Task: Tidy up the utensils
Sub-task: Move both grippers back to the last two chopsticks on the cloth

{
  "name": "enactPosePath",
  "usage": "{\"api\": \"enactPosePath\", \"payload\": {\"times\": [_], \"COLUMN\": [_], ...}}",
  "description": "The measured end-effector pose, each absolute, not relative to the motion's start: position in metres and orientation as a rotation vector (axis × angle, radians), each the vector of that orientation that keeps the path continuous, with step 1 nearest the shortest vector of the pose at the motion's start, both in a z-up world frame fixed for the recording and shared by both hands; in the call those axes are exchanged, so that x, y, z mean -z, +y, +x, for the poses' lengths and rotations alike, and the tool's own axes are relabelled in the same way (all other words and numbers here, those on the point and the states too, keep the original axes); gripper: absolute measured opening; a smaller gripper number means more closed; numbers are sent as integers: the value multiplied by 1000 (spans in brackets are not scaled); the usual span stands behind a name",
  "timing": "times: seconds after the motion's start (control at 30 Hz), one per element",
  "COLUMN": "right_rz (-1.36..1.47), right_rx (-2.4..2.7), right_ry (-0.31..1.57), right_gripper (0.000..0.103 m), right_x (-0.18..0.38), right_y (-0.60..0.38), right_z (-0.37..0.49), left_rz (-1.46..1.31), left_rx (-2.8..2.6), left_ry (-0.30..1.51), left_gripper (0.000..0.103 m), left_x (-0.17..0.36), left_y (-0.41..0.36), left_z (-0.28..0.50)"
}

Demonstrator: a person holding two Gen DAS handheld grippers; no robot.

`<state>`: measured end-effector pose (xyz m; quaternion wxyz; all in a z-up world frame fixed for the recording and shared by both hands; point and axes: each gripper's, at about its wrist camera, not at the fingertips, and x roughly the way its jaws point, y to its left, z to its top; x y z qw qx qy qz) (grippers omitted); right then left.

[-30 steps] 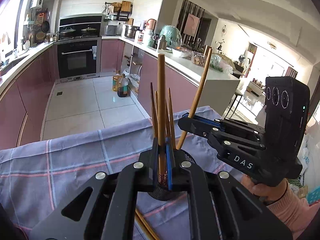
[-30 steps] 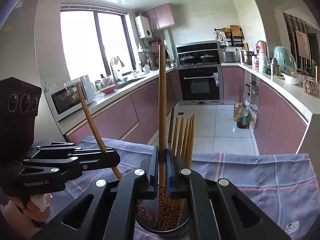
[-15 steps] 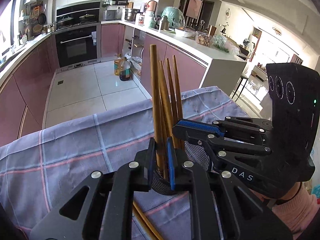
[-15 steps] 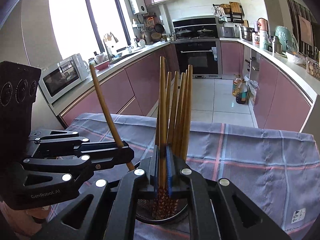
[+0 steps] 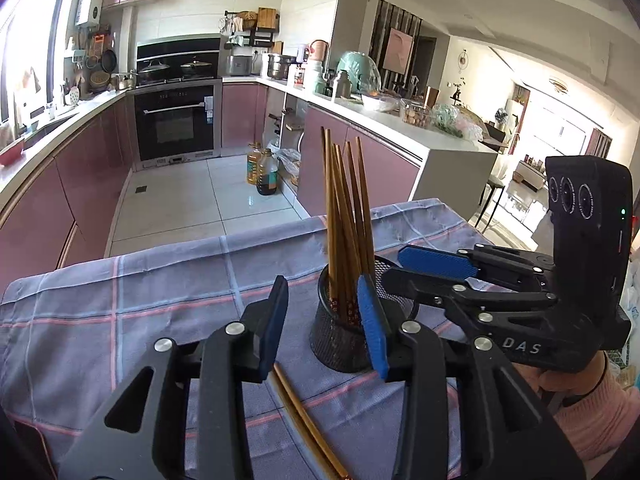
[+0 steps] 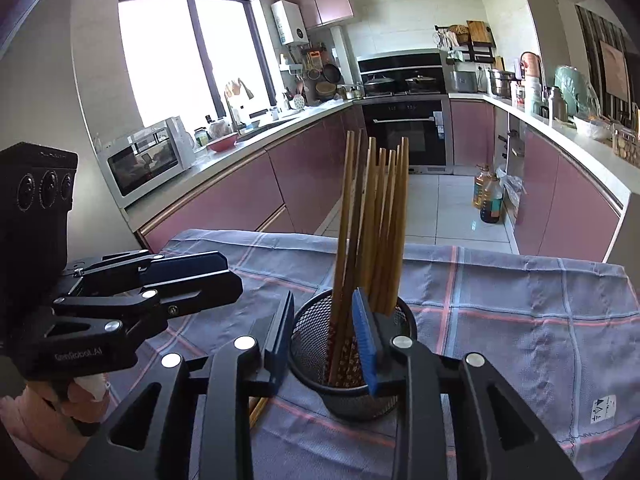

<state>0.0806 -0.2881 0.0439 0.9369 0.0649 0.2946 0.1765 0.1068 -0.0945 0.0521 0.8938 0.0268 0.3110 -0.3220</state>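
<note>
**Wooden chopsticks upright in mesh cup, both grippers spread**

Checked purple-blue cloth w/ pink lines [image 5: 132, 292] covers the table. From the left wrist view, L to R: left gripper [image 5: 324, 322] sits low in front, blue-padded fingers [image 5: 275, 320] spread wide apart, nothing between them. Under it, two loose brown wooden chopsticks [image 5: 304, 424] lie flat on the cloth, running toward the near edge. Just right of centre stands the black wire-mesh cylindrical holder [image 5: 340, 340], w/ a bundle of brown wooden chopsticks [image 5: 344, 216] upright inside, patterned ends down, tops fanning slightly. The left gripper's right finger overlaps the holder's near side; contact can't be told. Further right, the right gripper [image 5: 416, 270] is held in a hand w/ pink sleeve [image 5: 576, 396], fingers parted, empty, tips near the holder rim.

Right wrist view, L to R: left gripper [image 6: 224, 276] at left, jaws parted; then right gripper [image 6: 324, 340] w/ fingers wide, straddling the holder [image 6: 344, 396] and the bundle [image 6: 376, 232], gripping nothing.
</note>
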Motion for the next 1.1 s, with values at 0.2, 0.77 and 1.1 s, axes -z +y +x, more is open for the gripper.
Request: {"api": "enactPosePath", "payload": {"times": [0.2, 0.77, 1.1], "right_rz": [83, 30, 1], "right_rx": [-421, -450, -419], "right_ry": [615, 884, 886], "right_gripper": [45, 45, 45], "right_x": [-34, 57, 58], "right_y": [-268, -201, -197], "right_z": [50, 43, 40], "left_rz": [34, -10, -11], "left_rx": [589, 479, 486], "left_ry": [658, 838, 860], "left_gripper": [47, 49, 49], "left_x": [-32, 50, 58], "left_y": [-57, -21, -23], "left_z": [85, 66, 61]}}
